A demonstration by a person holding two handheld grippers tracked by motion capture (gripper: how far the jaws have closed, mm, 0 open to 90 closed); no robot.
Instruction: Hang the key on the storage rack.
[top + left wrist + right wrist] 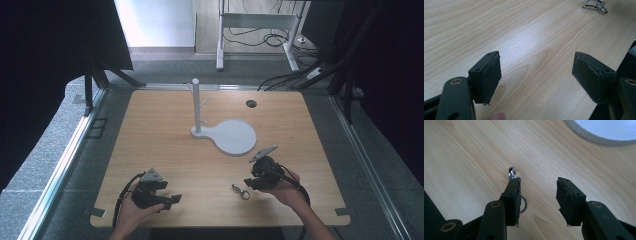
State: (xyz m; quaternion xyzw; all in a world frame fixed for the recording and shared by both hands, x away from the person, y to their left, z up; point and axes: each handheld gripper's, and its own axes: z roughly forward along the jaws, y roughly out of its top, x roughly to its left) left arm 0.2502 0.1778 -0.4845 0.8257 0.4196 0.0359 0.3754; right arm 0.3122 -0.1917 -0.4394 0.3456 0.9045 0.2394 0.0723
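A small metal clasp with a ring [241,191] lies flat on the wooden surface [165,135], near the front edge and a little right of centre. In the right gripper view the clasp [512,173] shows partly behind the inner side of one jaw, its ring on the wood just beside that jaw; whether jaw and metal touch cannot be told. The right hand-held gripper [537,195] has its jaws spread with nothing between them, and in the high view it [252,181] sits just right of the clasp, held by the person's right hand [285,189].

The left hand-held gripper [536,72] also has its jaws spread wide over bare wood, with the clasp [595,5] well apart at the top of its view. From above, it [167,197] rests low at the front left, in the left hand [132,210].

Farther back stands a white stand [227,135]: an upright post with a side peg on a flat rounded base.
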